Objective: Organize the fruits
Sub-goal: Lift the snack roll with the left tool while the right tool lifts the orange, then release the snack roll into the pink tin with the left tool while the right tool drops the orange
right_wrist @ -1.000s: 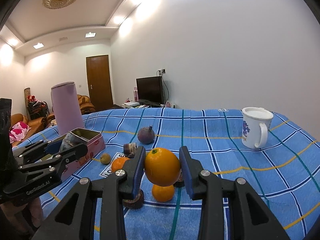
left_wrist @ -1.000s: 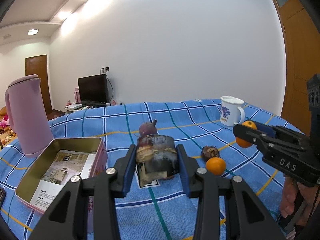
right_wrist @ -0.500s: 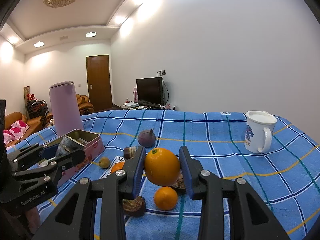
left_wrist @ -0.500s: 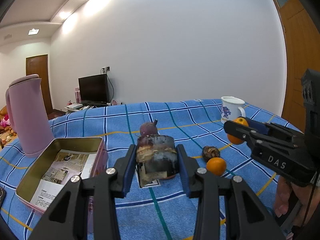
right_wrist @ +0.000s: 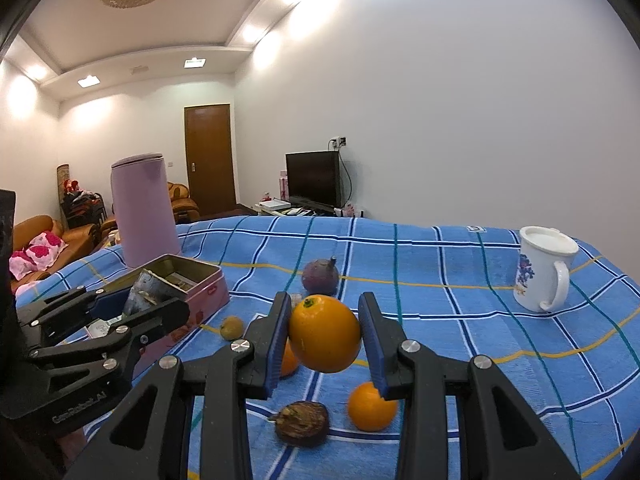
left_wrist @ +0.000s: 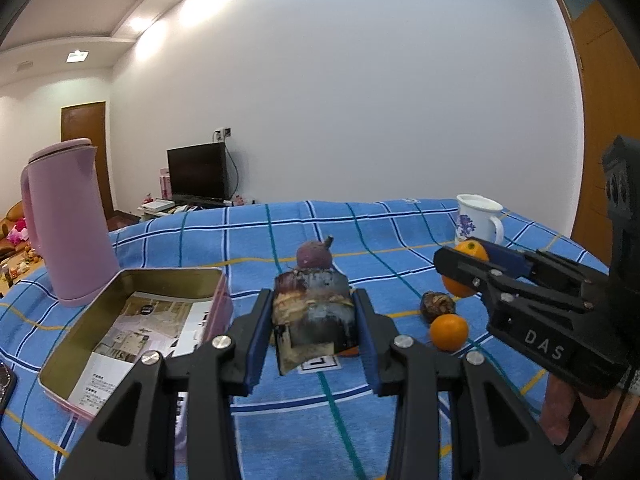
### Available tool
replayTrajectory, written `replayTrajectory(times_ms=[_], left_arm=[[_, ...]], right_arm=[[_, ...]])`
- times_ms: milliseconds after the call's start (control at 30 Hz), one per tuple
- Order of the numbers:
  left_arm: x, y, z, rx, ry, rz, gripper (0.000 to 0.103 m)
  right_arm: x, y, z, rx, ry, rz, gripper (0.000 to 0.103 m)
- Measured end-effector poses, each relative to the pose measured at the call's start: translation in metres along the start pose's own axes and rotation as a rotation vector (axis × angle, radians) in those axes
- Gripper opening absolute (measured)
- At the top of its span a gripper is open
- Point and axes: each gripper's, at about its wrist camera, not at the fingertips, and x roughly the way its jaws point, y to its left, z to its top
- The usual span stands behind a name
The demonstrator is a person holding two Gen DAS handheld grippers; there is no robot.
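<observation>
While both hand-held grippers are loaded, the scene reads like this from left to right: a pink jug (left_wrist: 66, 224) stands at the far left of the blue checked worktop (left_wrist: 400, 232), and just beside it lies the open tin (left_wrist: 132, 320). The left hand-held gripper (left_wrist: 312, 320) is closed on a dark, spoiled-looking block (left_wrist: 312, 312), which hangs above the cloth near the tin. Further right, the right hand-held gripper (right_wrist: 324, 336) is clamped on a big orange (right_wrist: 324, 334), held in the air over loose fruits (right_wrist: 372, 406). A mug (right_wrist: 544, 268) stands at the far right. I judge two risks: the round orange may slip out between the flat pads, and the two grippers may collide if both go to the tin together.
</observation>
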Motion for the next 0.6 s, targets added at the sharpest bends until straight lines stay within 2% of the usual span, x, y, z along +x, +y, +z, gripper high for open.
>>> replayTrajectory(times_ms=[600], left_arm=[[0.003, 0.048, -0.005, -0.058, 0.05, 0.066, 0.041]], right_arm=[[0.02, 0.047, 0.007, -0.063, 0.031, 0.078, 0.037]])
